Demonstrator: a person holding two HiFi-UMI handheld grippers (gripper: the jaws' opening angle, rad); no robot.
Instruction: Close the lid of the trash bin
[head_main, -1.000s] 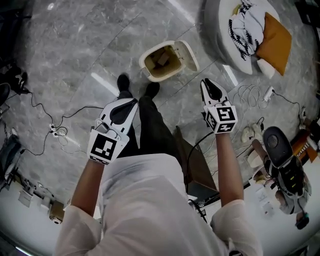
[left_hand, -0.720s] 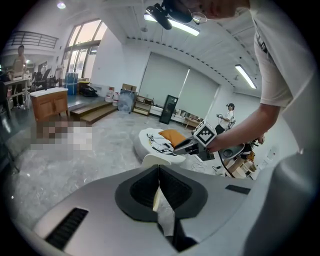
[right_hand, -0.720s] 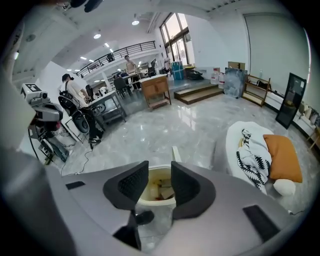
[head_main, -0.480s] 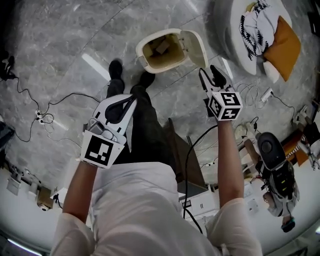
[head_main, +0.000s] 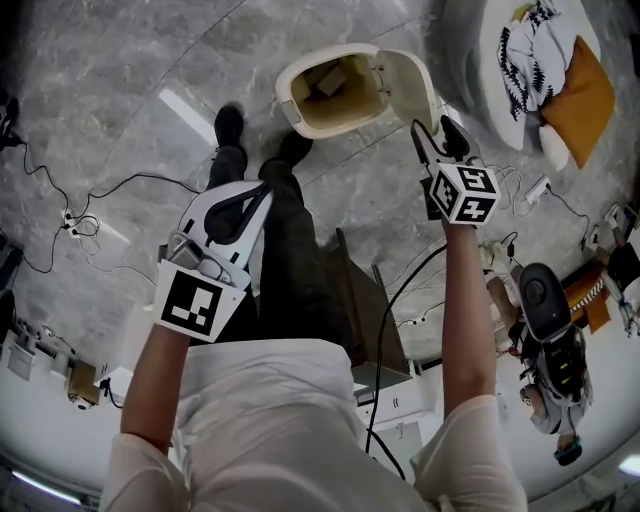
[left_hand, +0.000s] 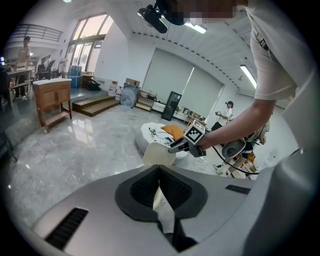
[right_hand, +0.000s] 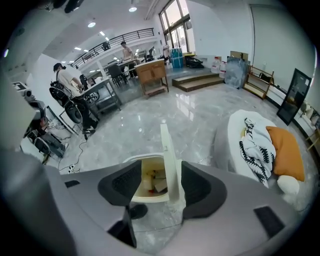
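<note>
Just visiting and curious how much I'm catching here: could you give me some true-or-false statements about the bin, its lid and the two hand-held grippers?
The lid of the trash bin stands open. True.
The trash bin is empty. False: scraps lie inside.
The jaws of the right gripper are shut. False: they stand apart, having just been opening, with the lid's edge lined up between them.
The jaws of the left gripper are together. True.
The trash bin stands on a table. False: it stands on the floor.
</note>
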